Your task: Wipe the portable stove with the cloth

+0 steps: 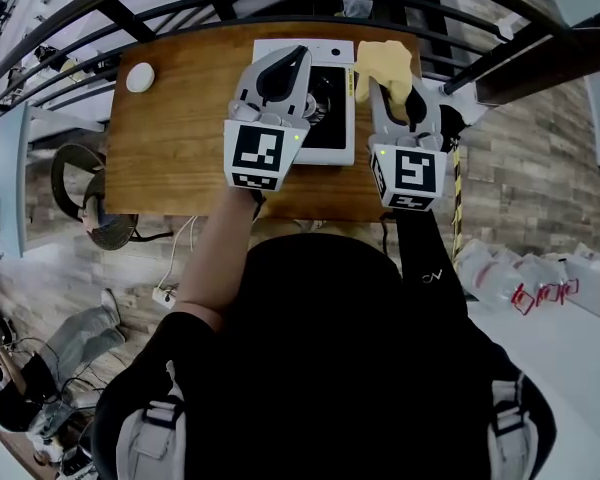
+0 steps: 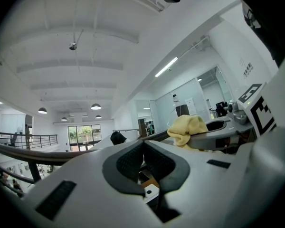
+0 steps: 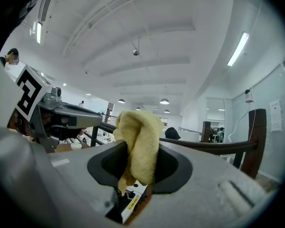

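Wooden surface carries the portable stove; my right hand-held gripper pinches the cloth, left hand-held gripper closed, empty. I'd lower it flat, wiping in overlapping strokes.

Both point toward the tabletop's far edge, side by side over its far half. The left gripper has its jaws pressed together on nothing, and the right gripper is pinching the yellow cloth. The left forearm is bare.
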### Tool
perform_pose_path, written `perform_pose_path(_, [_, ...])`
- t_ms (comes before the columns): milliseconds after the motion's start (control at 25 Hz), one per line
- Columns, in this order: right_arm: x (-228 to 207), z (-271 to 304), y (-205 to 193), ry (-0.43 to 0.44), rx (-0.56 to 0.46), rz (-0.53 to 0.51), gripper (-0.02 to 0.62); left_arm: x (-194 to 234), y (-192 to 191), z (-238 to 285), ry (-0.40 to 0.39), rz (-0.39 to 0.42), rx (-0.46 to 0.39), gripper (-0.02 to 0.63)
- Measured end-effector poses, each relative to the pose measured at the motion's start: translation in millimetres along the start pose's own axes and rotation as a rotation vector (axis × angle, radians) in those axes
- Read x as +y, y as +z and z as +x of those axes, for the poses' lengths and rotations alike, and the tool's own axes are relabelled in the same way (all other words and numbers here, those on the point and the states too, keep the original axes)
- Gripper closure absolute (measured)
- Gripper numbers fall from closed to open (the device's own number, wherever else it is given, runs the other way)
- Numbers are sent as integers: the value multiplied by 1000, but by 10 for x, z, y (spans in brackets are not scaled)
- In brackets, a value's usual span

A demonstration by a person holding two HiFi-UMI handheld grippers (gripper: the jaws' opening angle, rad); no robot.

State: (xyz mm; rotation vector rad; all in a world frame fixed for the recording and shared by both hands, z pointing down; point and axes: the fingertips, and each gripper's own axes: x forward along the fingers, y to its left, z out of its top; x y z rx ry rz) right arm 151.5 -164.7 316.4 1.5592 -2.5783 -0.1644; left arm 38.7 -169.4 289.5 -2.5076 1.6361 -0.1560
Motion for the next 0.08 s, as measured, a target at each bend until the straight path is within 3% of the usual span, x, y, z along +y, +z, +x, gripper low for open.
perform_pose_path(80, [-22, -3, -15, -2, 2, 1, 466, -1, -6, 13, 3, -2, 1, 597])
